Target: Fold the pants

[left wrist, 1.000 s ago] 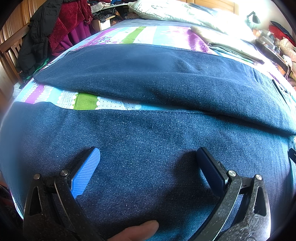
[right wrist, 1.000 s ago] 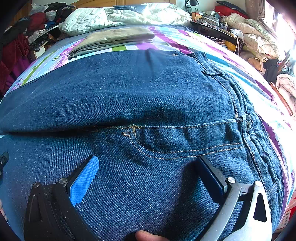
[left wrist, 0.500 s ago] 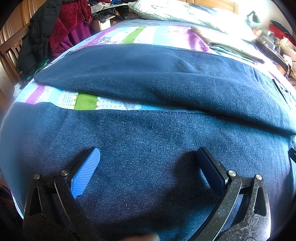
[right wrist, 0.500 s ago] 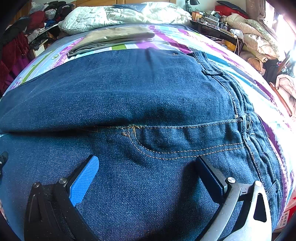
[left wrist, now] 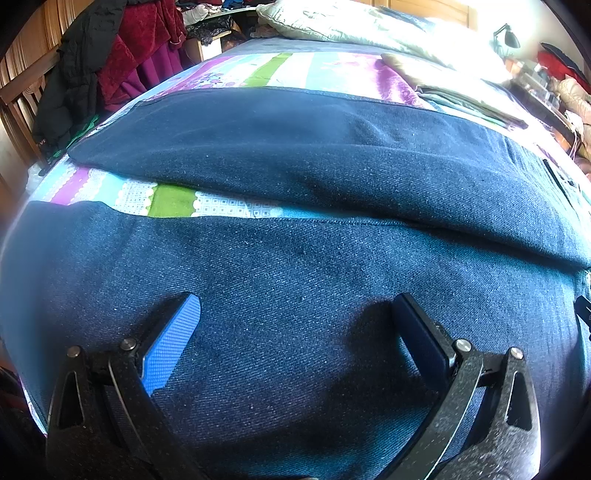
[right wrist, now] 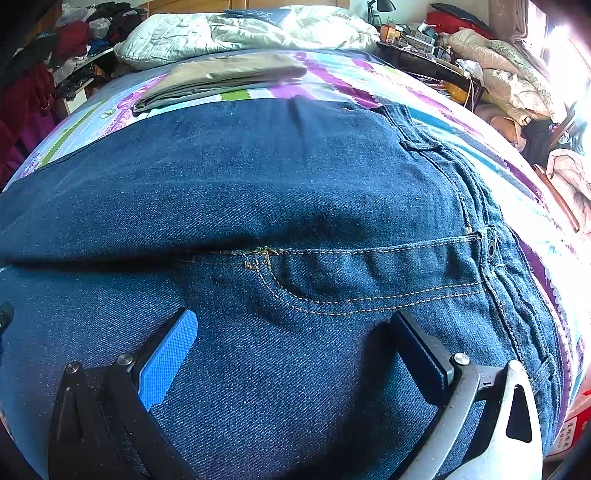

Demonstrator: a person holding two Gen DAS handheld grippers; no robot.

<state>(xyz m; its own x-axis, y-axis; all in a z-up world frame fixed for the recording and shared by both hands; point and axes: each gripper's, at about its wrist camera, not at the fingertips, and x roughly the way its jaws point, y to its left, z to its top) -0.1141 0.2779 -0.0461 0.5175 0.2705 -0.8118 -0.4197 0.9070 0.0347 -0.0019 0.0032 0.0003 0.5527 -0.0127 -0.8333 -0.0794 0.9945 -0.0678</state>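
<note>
left wrist view: the left gripper (left wrist: 295, 314) sits low over the near leg of the jeans (left wrist: 295, 332), jaws spread wide and grasping nothing; denim fills the gap between the fingers.
right wrist view: the right gripper (right wrist: 295, 325) hovers just short of the fly seam (right wrist: 258, 254), jaws likewise released — both pads are clear of the cloth as far as i can tell.
jeans: they lie flat across the striped bedsheet (left wrist: 173, 201), waistband (right wrist: 491, 251) toward the right edge of the bed, legs running off to the left.
legs: the two legs lie slightly apart, a wedge of sheet showing between them and narrowing toward the crotch.
why so placed: each gripper is over the near edge of the jeans, one at the hip and one down the leg — probably so that the near leg can be lifted evenly and laid over the far one.
beyond the jeans: folded khaki trousers (right wrist: 221, 77) rest further up the bed, a pale quilt (right wrist: 240, 33) behind them.
stage: early, judging by the unfolded denim.
next need: both jaws must pinch the near edge at matching depth.
</note>
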